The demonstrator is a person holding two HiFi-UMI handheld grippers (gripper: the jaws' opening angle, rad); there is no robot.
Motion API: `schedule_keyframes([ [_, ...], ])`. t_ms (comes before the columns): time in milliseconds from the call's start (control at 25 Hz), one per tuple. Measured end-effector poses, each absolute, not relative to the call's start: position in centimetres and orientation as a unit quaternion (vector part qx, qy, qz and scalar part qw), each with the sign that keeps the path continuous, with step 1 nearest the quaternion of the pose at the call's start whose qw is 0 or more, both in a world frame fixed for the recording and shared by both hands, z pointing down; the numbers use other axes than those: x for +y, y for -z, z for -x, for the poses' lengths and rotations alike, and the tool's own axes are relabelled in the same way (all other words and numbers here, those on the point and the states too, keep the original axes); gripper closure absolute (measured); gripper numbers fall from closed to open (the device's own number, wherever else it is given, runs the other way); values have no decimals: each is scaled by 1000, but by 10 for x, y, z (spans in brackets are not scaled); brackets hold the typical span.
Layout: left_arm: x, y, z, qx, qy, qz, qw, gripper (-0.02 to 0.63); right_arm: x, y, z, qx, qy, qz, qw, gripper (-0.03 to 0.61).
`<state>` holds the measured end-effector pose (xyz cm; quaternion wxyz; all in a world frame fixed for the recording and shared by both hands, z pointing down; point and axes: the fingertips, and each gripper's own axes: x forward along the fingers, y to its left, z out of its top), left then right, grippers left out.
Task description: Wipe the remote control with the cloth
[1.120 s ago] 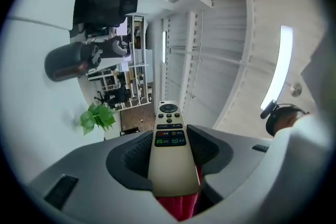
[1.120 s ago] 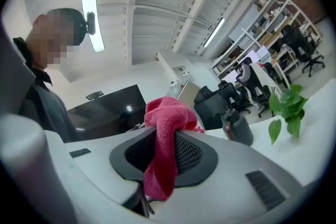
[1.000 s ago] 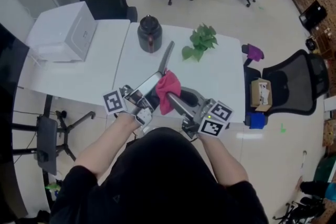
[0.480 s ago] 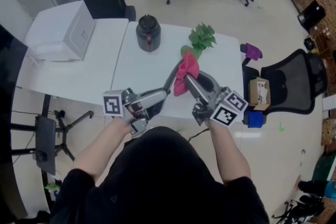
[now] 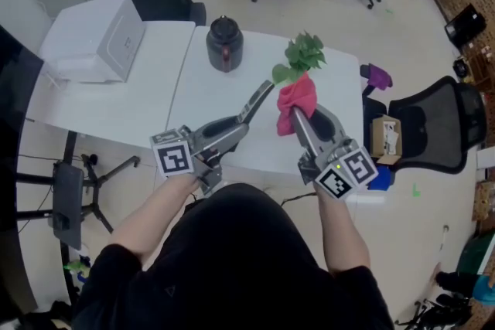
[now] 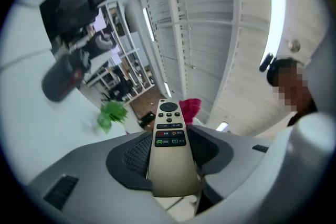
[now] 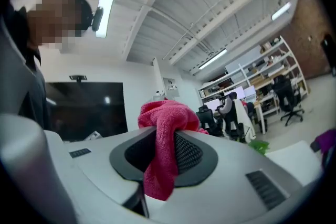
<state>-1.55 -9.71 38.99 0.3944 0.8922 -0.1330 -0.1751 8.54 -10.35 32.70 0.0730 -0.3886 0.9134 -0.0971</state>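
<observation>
A long pale-gold remote control [image 5: 256,103] [image 6: 169,152] with black, red and coloured buttons is clamped in my left gripper [image 5: 236,124] [image 6: 168,157], sticking out up and to the right above the white table [image 5: 201,100]. My right gripper [image 5: 298,120] [image 7: 164,157] is shut on a bunched pink-red cloth [image 5: 296,100] [image 7: 163,139], held in the air right of the remote's tip. Cloth and remote are a small gap apart. In the left gripper view the cloth [image 6: 190,109] shows just behind the remote's far end.
On the table stand a dark kettle-like pot [image 5: 224,44], a green plant sprig [image 5: 300,58] and a white box [image 5: 97,39] at the left. A black office chair [image 5: 433,127] and a cardboard box [image 5: 384,137] are off the table's right edge.
The right gripper has carried the cloth up and to the right, away from the remote's middle to beside its tip. The left gripper has tilted the remote further right.
</observation>
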Motion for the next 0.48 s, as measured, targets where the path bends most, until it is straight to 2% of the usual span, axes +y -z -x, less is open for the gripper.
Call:
schedule_keyframes([
  [160, -141, -446, 66, -382, 18, -895, 228, 403, -89, -348, -80, 903, 33, 428, -19, 489],
  [240, -156, -476, 95, -469, -58, -865, 172, 403, -83, -360, -75, 902, 25, 428, -46, 489],
  [320, -166, -509, 121, -522, -110, -832, 155, 403, -78, -376, -70, 903, 28, 423, -70, 489],
  [480, -176, -574, 167, -576, -181, -778, 173, 403, -73, -417, -72, 899, 71, 419, -109, 489],
])
